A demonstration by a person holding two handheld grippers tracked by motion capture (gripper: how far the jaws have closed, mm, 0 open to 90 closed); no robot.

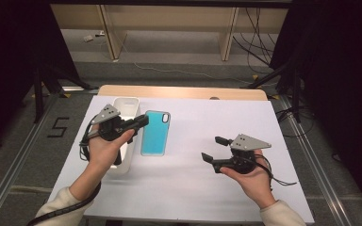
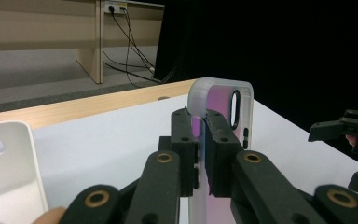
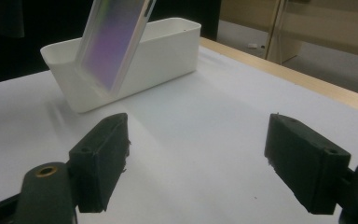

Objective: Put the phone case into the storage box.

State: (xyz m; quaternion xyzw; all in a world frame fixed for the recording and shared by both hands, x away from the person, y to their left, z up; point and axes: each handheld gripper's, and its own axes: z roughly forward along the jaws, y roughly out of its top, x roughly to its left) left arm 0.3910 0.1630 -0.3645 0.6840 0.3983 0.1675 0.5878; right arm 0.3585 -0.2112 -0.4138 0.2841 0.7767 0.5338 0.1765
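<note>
My left gripper [image 1: 143, 121] is shut on the long edge of a phone case [image 1: 155, 133]. The case looks cyan from the high view and translucent purple in the left gripper view [image 2: 220, 98], with an oval camera cutout near its top. It is held just right of a white bin [image 1: 126, 103], and in the right gripper view it hangs tilted [image 3: 114, 37] in front of that bin [image 3: 168, 51]. My right gripper [image 1: 210, 147] is open over the bare white table to the right, with nothing between its jaws [image 3: 198, 154].
The white table sheet [image 1: 193, 188] ends in a wooden strip [image 1: 184, 92] at the far side. Beyond it lie grey floor, cables and wooden furniture legs. Black stands flank both sides of the table.
</note>
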